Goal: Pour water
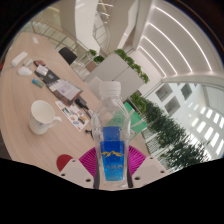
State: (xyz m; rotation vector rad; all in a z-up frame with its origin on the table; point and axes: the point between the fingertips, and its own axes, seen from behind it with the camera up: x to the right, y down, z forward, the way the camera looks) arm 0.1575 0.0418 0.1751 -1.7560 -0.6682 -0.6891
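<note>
Gripping a clear water bottle (112,140) with a blue label, the gripper (111,163) is closing its pink pads (87,160) on both sides of it and holding it upright above the table (25,150). A white cup (41,116) is sitting on the table just left of the bottle, with some papers (72,108) lying between them.

The water bottle (112,140) is clear plastic with a whitish cap, and its label is bright blue with small patches of red and pale lettering too fine to read. The gripper (112,160) has white fingers, each with a magenta pad (88,160) marked by fine ribbing. The cup (42,116) is plain white. The table (30,140) is a pale beige-pink. Papers (66,92) on it are white with dark print. The plants (170,140) are green.
</note>
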